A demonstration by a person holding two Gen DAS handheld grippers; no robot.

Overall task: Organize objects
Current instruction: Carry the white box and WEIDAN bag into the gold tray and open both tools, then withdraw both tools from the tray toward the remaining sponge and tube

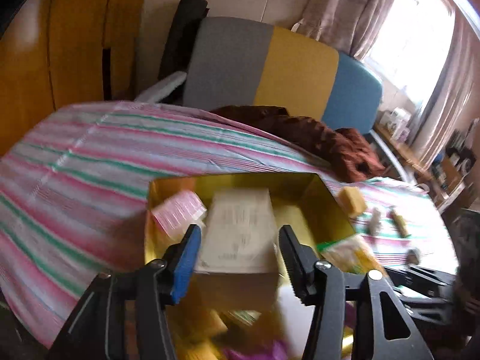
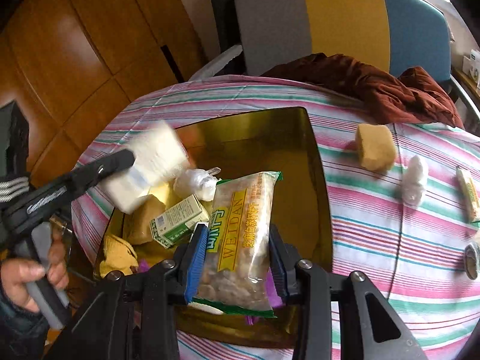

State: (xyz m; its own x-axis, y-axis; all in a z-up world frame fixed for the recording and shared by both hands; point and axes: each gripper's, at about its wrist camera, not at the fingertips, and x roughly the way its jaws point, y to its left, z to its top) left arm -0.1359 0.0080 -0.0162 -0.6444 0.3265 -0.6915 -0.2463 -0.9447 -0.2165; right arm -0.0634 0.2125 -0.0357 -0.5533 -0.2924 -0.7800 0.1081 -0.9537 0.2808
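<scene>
- Two claws work over the gold tray (image 2: 318, 180): the right claw (image 2: 237, 258) pinches the snack packet (image 2: 240, 225).
- The left claw (image 1: 240, 258) straddles the white box (image 1: 240, 228), which looks just released; whether its pads touch, I cannot tell.
- Lower each into free tray space before letting go.

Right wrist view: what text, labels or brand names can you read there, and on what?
"WEIDAN": down the yellow band of the snack bag, clamped in the right gripper.
Chinese characters, green and orange, beside it on the same bag: too blurred to give.
Small carton in the gold tin: fine print, too small to read.
White box in the left gripper: motion-blurred, no text readable.
Wrapped bar on the cloth: unreadable.
</scene>
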